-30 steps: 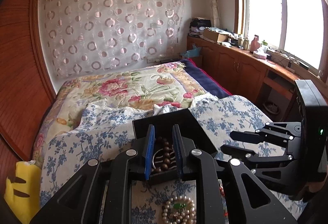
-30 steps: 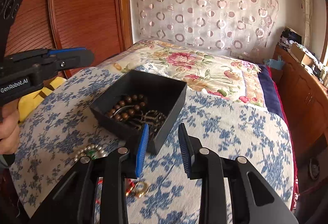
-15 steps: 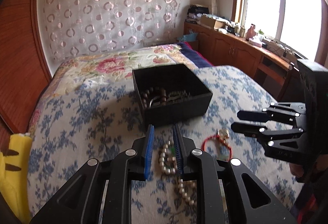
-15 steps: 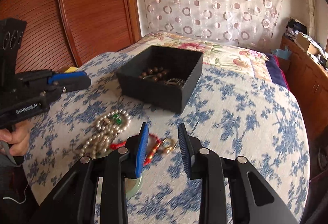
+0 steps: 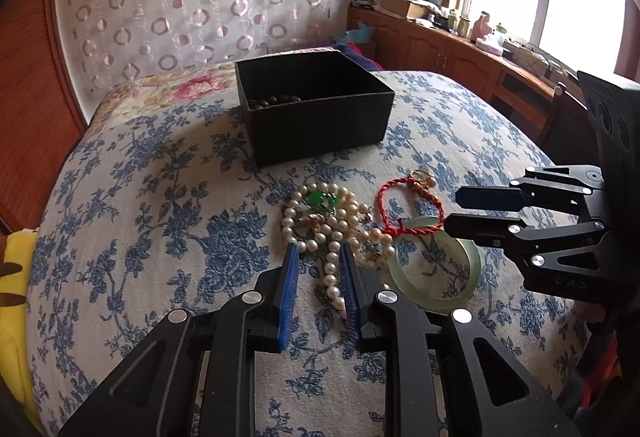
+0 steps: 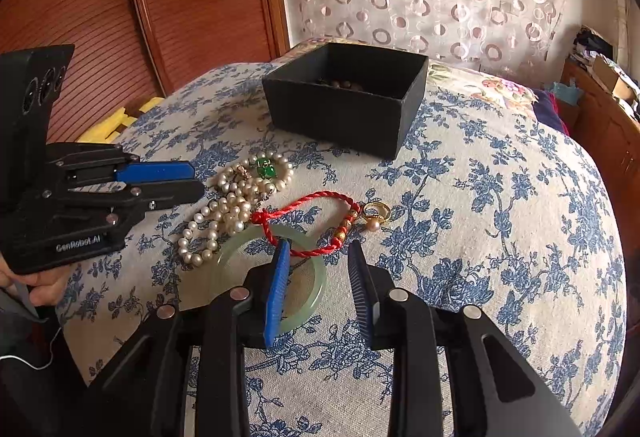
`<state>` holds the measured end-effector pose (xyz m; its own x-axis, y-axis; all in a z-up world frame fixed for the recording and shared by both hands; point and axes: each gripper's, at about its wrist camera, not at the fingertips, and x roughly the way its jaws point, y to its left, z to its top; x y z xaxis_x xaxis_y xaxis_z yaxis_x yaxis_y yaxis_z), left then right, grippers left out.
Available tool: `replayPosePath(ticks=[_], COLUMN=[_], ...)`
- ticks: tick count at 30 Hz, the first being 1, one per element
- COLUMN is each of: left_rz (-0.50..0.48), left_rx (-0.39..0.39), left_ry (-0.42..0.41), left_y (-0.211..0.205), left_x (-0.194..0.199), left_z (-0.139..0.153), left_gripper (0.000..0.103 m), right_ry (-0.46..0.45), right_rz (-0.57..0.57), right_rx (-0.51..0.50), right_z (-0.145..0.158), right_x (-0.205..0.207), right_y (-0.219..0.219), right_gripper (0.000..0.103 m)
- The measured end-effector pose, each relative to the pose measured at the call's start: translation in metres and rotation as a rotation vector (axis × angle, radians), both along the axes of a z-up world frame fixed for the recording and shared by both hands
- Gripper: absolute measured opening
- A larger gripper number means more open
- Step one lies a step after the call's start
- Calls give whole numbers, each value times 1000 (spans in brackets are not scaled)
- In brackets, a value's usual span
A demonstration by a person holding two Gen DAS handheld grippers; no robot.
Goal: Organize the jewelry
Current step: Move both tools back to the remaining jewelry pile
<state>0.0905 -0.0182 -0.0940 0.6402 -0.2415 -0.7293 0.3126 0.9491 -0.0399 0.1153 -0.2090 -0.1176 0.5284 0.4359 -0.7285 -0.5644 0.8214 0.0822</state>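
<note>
The left gripper (image 5: 318,269) has its blue-padded fingers (image 5: 289,289) apart, and a trailing strand of the pearl necklace (image 5: 332,221) lies on the cloth between them; whether the pads touch the pearls cannot be told. The necklace is heaped in loops with a green pendant (image 5: 320,199) on top. The right gripper (image 6: 320,269) also stands parted, holding nothing, its left finger (image 6: 276,293) over the pale jade bangle (image 6: 316,293) and the gap over the near loop of the red cord bracelet (image 6: 316,203), which crosses the bangle's far edge. Just beside the cord's gold beads lies a gold ring (image 6: 376,213) with a pearl. All these pieces rest close together on the blue floral cover (image 6: 500,221). Beyond them, apart from the pile, sits the open black box (image 6: 348,109); inside it, dark brown beads (image 5: 276,100) show above the near wall, the rest of its floor hidden.
</note>
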Motion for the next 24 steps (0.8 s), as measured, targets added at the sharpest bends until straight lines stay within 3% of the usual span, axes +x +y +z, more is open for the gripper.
replayPosePath(ticks=[21,24], left_rz=[-11,-12], left_rx=[28,33], left_ry=[49,47], left_y=[-7,-8], left_x=[-5,-4], left_z=[-15,-15], left_gripper=[19,12], right_ry=[-10,-14], right_rz=[-20,-26], right_rx=[16,16], right_z=[5,7], right_x=[2,3], right_y=[-5,-5], right_gripper=[32,33])
